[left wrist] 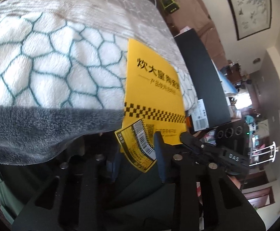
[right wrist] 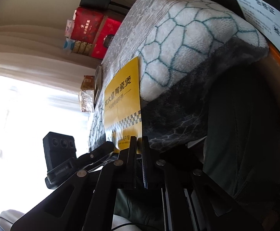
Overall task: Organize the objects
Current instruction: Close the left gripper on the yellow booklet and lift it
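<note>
A yellow booklet (left wrist: pixel 151 88) with black lettering lies on a white fleece blanket (left wrist: pixel 43 61) patterned with green lines. In the right wrist view my right gripper (right wrist: pixel 139 141) is shut on the lower edge of the booklet (right wrist: pixel 122 104); from the left wrist view its black tip (left wrist: pixel 185 137) shows at that same edge. A small yellow card (left wrist: pixel 138 150) with a barcode hangs tilted in front of the booklet's lower left corner, between the fingers of my left gripper (left wrist: pixel 138 146), which is shut on it. The left gripper (right wrist: pixel 109 146) also shows beside the booklet's corner.
A black box (left wrist: pixel 203 80) with a white label rests at the blanket's right side. Red boxes (right wrist: pixel 89 28) and packets are stacked behind the blanket near a bright curtained window. Dark green clothing (right wrist: pixel 236 134) lies below the blanket's grey border.
</note>
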